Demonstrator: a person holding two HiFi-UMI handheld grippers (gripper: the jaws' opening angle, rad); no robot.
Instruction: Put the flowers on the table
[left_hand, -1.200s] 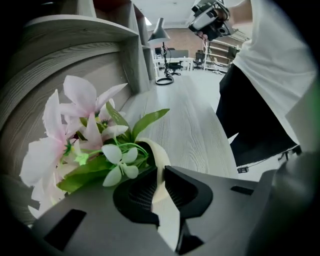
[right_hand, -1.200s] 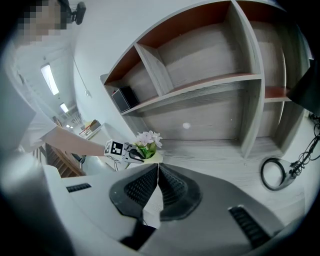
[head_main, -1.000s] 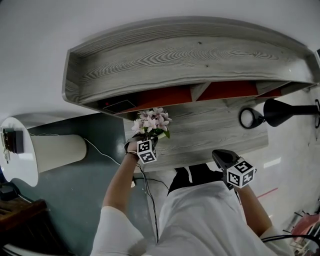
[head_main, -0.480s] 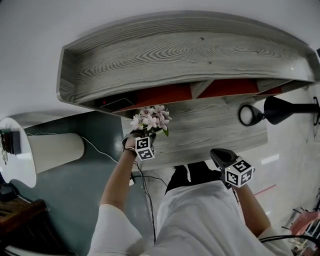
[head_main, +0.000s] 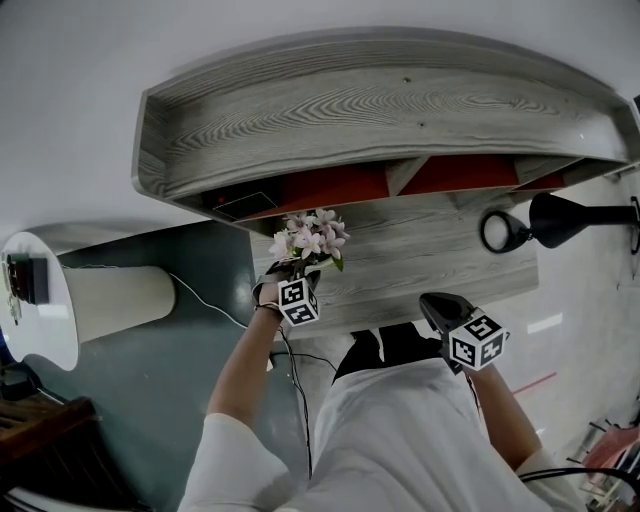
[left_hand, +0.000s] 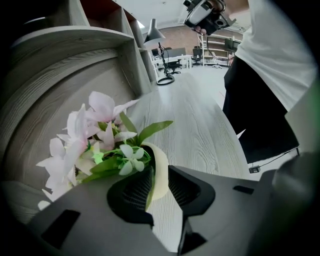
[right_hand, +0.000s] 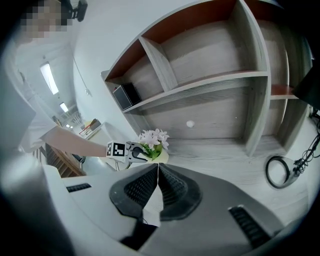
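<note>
A bunch of pale pink flowers (head_main: 306, 238) with green leaves stands in a small cream pot over the left end of the grey wooden table (head_main: 420, 262). My left gripper (head_main: 292, 278) is shut on the flower pot's rim (left_hand: 157, 170), and the blooms (left_hand: 85, 135) spread to the left of the jaws. Whether the pot touches the tabletop is hidden. My right gripper (head_main: 440, 306) hangs shut and empty near the table's front edge, well right of the flowers (right_hand: 154, 139).
A grey wooden shelf unit (head_main: 370, 110) with red-backed compartments rises behind the table. A black desk lamp (head_main: 545, 225) stands at the table's right end, its cable coiled (right_hand: 280, 172) on the top. A small dark box (right_hand: 125, 95) sits on a shelf. A white round table (head_main: 45, 300) is at the left.
The left gripper with the flowers has stayed over the table's left end, shifting only slightly. The right gripper has barely moved.
</note>
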